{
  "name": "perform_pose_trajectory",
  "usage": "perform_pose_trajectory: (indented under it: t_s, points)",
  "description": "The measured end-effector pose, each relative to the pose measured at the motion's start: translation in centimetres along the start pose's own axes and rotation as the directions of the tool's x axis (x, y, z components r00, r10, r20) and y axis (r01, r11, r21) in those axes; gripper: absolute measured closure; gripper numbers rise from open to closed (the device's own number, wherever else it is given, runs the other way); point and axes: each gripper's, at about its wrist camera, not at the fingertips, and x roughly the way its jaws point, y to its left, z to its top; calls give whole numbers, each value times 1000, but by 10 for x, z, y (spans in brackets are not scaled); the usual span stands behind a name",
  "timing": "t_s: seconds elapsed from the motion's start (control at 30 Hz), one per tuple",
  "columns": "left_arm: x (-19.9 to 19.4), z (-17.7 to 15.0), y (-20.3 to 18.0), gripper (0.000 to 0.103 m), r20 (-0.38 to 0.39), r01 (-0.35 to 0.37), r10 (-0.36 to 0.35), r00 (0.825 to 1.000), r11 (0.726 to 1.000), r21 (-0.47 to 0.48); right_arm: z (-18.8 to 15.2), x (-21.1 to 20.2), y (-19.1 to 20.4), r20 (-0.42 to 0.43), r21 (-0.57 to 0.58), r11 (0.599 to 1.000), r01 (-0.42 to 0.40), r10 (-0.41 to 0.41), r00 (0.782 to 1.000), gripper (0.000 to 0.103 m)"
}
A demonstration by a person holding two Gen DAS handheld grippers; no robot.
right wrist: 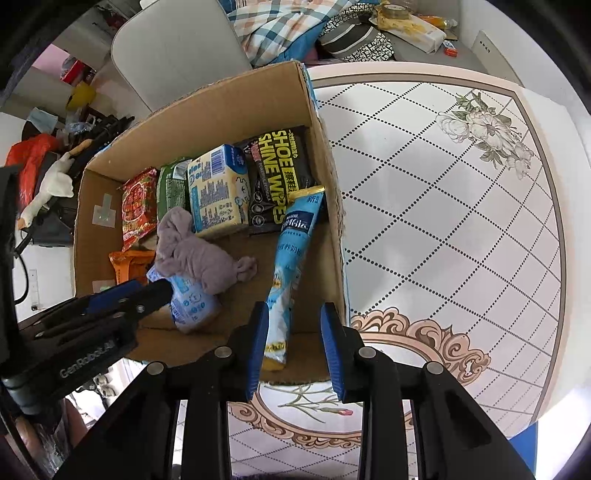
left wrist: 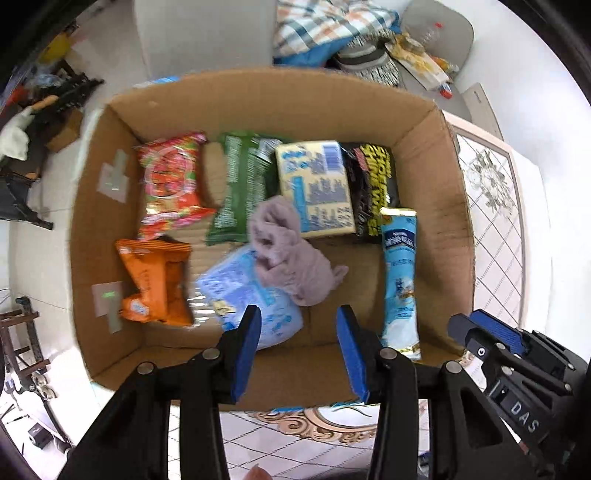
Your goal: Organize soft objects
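An open cardboard box stands on the table. In it lie a crumpled grey cloth, a light-blue soft pack under it, an orange packet, a red packet, a green pack, a yellow-blue pack, black shoe wipes and a long blue pouch. My left gripper is open and empty above the box's near edge. My right gripper is open and empty, with the pouch's end between its fingers' line of sight.
The table has a white diamond-patterned cloth to the right of the box. A grey chair and piled plaid fabric lie beyond the box. Clutter sits on the floor at the left.
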Motion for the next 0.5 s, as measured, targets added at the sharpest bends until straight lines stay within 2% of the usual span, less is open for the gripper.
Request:
perform_pose_trajectory:
  t_s: [0.07, 0.1, 0.13, 0.17, 0.2, 0.23, 0.37, 0.43, 0.5]
  points:
    - [-10, -8, 4, 63, 42, -39, 38, 998, 999, 3, -3, -2, 1, 5, -10, 1000, 7, -7, 1000, 66]
    - [-13, -10, 5, 63, 55, -52, 52, 997, 999, 4, -4, -2, 2, 6, -12, 1000, 6, -6, 1000, 58]
    - [-16, -12, 7, 52, 72, -67, 66, 995, 998, 8, -5, -2, 2, 5, -16, 1000, 5, -4, 1000, 50]
    - [-19, -15, 8, 27, 85, -96, 95, 992, 995, 13, -7, -4, 3, 6, -18, 1000, 4, -3, 1000, 44]
    - [-21, -17, 11, 17, 97, -111, 109, 989, 994, 14, -8, -5, 3, 9, -20, 1000, 4, -4, 1000, 41]
    - [-24, -20, 13, 11, 118, -119, 117, 986, 993, 10, -9, -7, 5, 12, -30, 1000, 11, -10, 1000, 38]
    - [-31, -27, 20, 10, 145, -130, 131, 981, 991, -12, -14, -16, 10, 38, -57, 998, 33, -31, 999, 35]
    - [-34, -28, 22, 5, 161, -133, 136, 978, 991, -29, -17, -22, 12, 52, -64, 997, 45, -42, 998, 25]
    - [-38, -31, 22, 2, 175, -137, 143, 974, 990, -45, -21, -29, 15, 71, -77, 995, 59, -53, 996, 20]
